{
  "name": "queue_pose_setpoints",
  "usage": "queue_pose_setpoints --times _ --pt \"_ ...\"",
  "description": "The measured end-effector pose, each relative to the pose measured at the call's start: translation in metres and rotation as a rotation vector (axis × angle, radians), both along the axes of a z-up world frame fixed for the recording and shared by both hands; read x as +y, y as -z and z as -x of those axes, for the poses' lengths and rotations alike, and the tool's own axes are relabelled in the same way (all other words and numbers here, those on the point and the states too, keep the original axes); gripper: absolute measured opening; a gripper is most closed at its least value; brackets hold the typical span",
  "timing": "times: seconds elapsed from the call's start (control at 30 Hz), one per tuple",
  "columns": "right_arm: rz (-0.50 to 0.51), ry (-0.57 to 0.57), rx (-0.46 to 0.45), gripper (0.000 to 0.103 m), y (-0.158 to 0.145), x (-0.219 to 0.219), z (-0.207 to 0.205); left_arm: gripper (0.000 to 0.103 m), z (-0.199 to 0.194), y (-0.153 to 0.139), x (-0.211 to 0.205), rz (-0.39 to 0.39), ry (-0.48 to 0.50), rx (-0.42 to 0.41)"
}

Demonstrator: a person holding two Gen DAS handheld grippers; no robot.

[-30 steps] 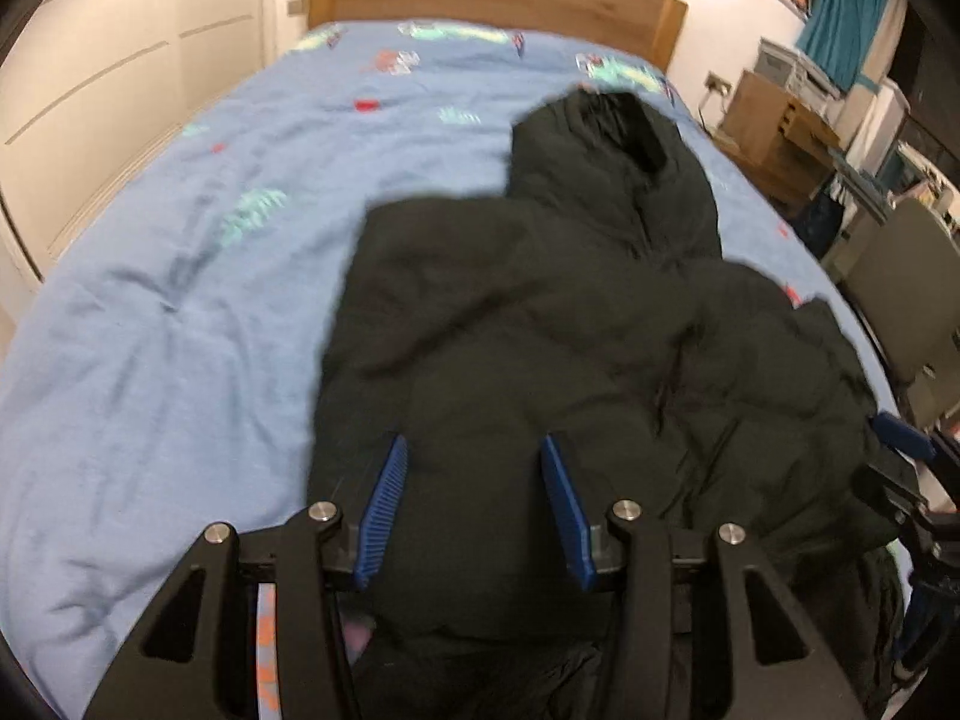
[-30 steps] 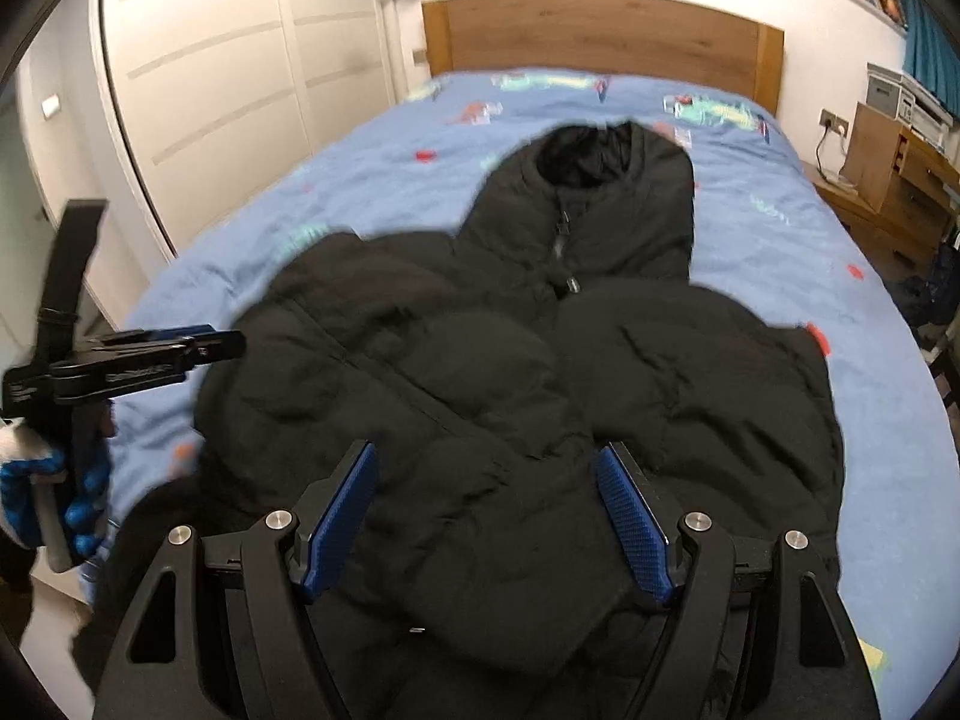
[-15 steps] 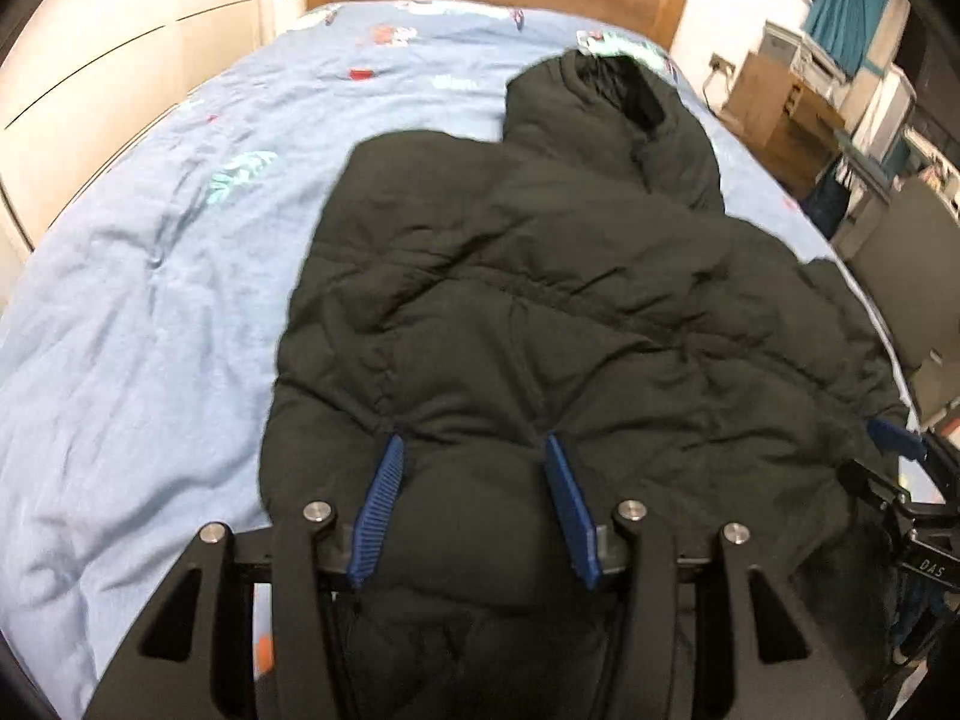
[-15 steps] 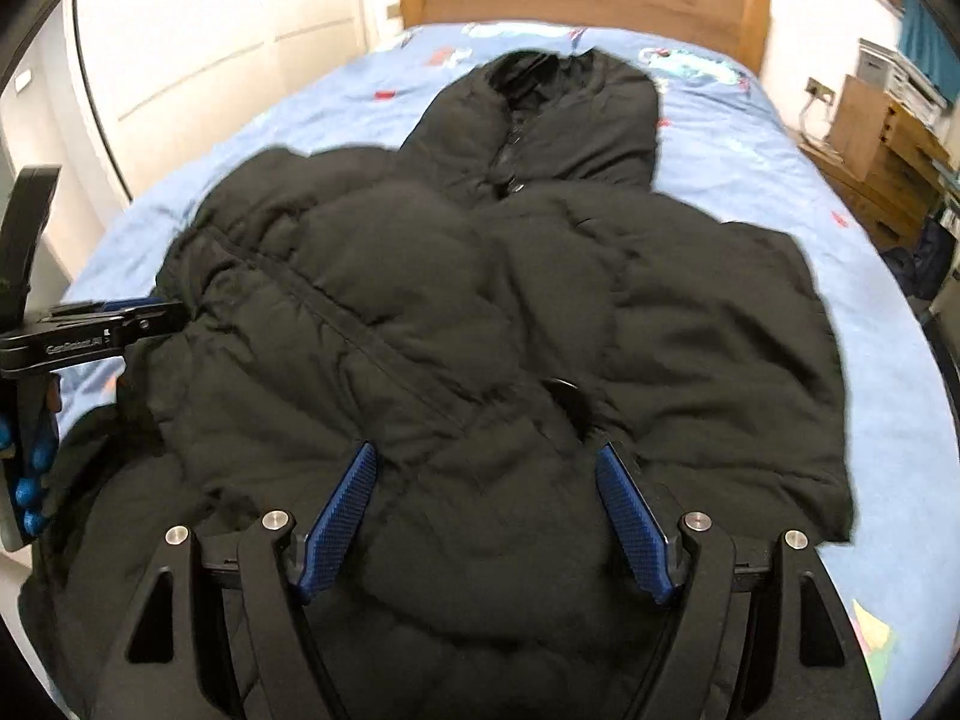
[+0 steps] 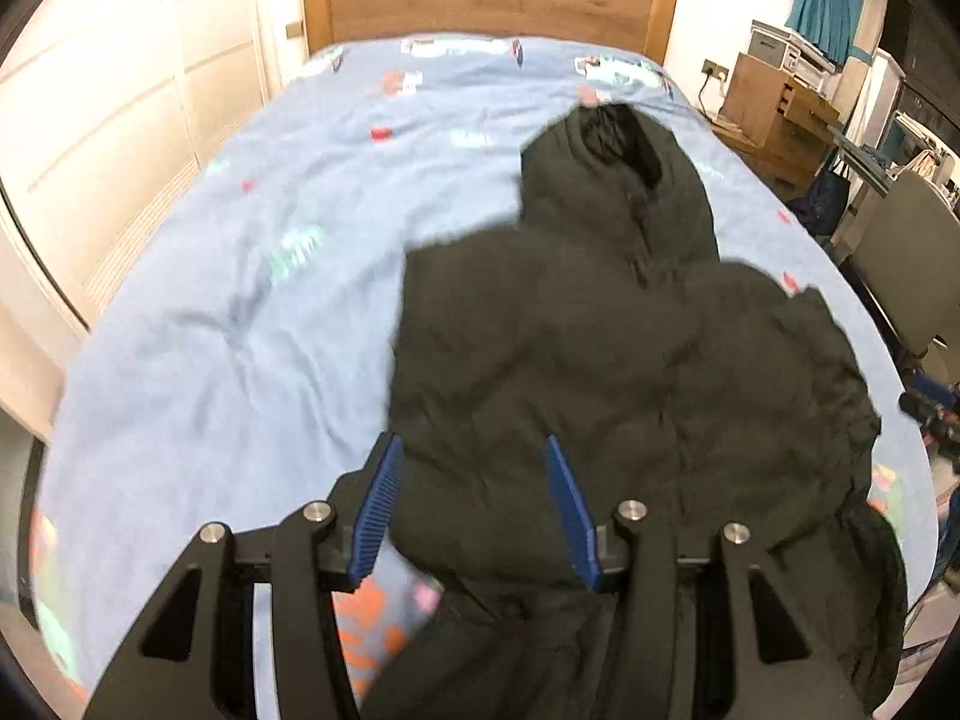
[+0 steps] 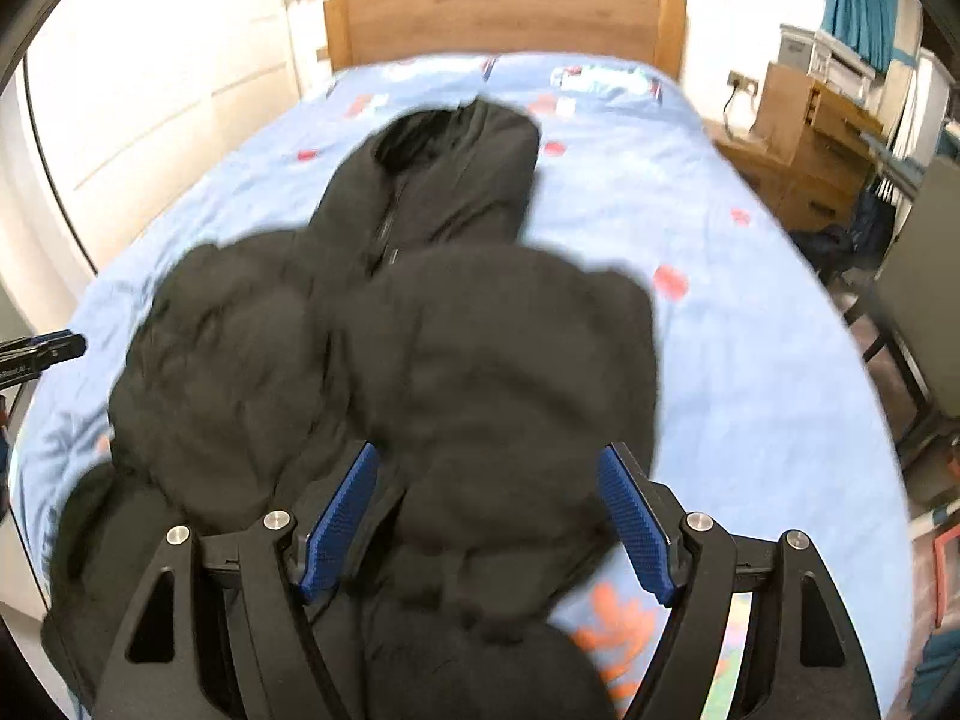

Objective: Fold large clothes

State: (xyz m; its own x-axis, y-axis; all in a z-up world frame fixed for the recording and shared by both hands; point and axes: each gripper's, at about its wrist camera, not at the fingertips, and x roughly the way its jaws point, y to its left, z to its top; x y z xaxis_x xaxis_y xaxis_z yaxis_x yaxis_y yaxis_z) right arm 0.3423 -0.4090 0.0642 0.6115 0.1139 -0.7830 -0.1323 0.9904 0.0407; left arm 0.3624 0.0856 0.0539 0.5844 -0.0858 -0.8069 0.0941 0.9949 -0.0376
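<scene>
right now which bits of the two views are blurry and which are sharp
Left wrist view: the hand-held gripper is crisp, while the black jacket and the blue duvet are smeared. Right wrist view: the other hand-held gripper is sharp, the jacket heavily blurred; the fisheye bends the headboard and darkens the corners.

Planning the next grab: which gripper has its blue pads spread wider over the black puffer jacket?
The right gripper: its blue pads stand clearly farther apart than the left gripper's, though both are open over the black puffer jacket.
</scene>
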Motion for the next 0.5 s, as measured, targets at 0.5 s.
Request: queue_pose_setpoints --times 0.5 --pt "-0.191 0.079 -0.056 0.082 -0.042 -0.024 -0.236 0.059 -0.241 -0.026 -0.011 0.246 0.047 -0.028"
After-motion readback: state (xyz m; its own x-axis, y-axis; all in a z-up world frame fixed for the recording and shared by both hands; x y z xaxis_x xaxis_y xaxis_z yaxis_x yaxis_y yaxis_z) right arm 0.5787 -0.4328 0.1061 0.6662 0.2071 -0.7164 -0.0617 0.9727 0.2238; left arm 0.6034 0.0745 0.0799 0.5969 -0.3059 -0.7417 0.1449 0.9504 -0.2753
